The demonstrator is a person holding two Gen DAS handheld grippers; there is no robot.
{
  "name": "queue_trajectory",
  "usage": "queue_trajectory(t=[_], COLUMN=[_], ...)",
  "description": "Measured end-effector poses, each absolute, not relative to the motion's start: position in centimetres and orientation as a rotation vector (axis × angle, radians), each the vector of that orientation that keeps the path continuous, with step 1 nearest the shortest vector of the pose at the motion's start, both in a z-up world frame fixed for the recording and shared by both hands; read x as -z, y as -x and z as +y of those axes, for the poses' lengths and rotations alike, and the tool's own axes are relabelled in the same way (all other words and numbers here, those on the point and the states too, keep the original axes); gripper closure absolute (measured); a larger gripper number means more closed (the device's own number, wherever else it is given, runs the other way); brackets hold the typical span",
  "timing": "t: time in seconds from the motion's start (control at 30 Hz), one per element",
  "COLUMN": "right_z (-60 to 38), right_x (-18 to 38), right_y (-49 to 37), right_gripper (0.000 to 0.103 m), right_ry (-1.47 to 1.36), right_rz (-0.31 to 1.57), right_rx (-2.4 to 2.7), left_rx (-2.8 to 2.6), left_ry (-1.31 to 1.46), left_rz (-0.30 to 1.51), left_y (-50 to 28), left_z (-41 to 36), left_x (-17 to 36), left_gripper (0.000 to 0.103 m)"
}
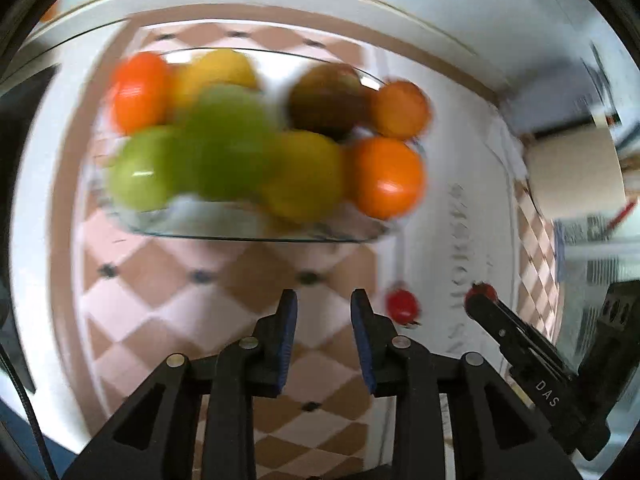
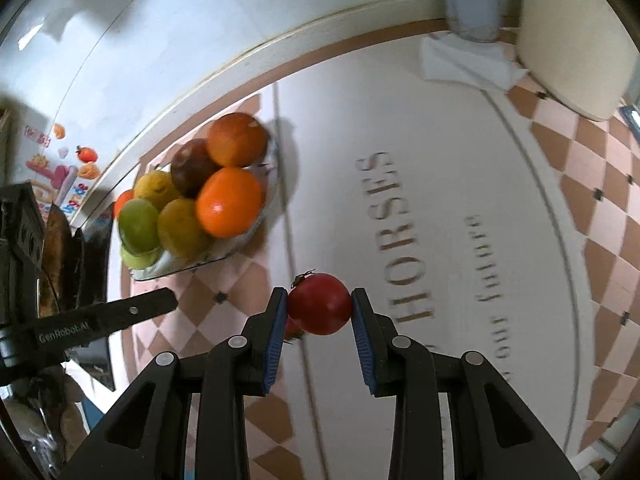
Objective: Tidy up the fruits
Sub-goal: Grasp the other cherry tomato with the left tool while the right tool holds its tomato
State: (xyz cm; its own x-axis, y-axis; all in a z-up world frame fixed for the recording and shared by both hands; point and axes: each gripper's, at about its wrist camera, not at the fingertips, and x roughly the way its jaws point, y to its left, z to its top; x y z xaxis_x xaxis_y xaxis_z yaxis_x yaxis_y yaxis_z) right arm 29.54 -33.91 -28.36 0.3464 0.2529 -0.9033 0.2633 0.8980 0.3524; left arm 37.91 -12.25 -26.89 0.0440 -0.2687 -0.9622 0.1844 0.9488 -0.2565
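Note:
A clear glass bowl [image 1: 256, 236] holds several oranges, green apples, yellow fruits and a dark plum; it also shows in the right wrist view [image 2: 224, 256]. My left gripper [image 1: 324, 300] is open and empty, just in front of the bowl. My right gripper [image 2: 319, 300] is shut on a red tomato [image 2: 320, 304], held above the tablecloth to the right of the bowl. This tomato shows at the right finger's tip in the left wrist view [image 1: 482, 291]. A second red tomato [image 1: 403, 305] lies on the cloth; in the right wrist view it [image 2: 292, 330] is partly hidden under the held one.
The tablecloth [image 2: 460, 208] has pink and brown checks and grey lettering. A cream cylindrical container [image 2: 576, 36], a grey object [image 2: 472, 0] and a folded white cloth [image 2: 468, 60] stand at the far right. The table edge [image 2: 240, 60] runs behind the bowl.

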Motion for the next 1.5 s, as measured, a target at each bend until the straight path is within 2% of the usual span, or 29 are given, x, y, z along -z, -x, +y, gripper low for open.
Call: queue_trajectory(t=[0.17,0.5,0.63,0.7,0.77,0.97,1.23,1.5], right_z=[-36.5,-38.8,-38.6,-38.5,-38.3,-36.9,-33.3,-26.9], right_x=[29.1,30.5,30.2,30.1,29.9,29.6,29.9,29.9], right_y=[-27.6,-24.8,-24.7,-24.9,-25.0,-26.1,-29.8,-33.9], right_gripper=[0.068,0.068,0.068,0.068,0.068,0.068,0.068,0.068], right_ry=[-0.498,-0.563,-0.547,-0.540,-0.535,-0.557,-0.686,-0.517], right_rz=[1.245,1.253,1.247,1.243,1.239,1.234,1.216,1.196], right_rx=[0.077,0.145,0.144,0.140,0.135,0.065,-0.108,-0.210], left_rx=[0.408,0.428,0.436,0.436,0.435,0.464,0.340,0.224], left_ry=[-0.067,-0.312,-0.331,-0.335,-0.329,-0.080,0.220,0.519], left_rz=[1.527,1.588,1.541,1.520,1.516,1.520,1.453,1.393], left_y=[-37.2,-35.8,-35.8,-35.8,-35.7,-36.3,-37.7,-39.3], left_z=[-17.8,-22.6,-22.9,-22.8,-22.9,-19.3,-9.0,-1.4], left_x=[28.8,33.1,32.7,32.4,32.3,30.7,26.2,26.8], left_gripper=[0.064,0.064,0.064,0.075,0.075,0.075,0.075,0.075])
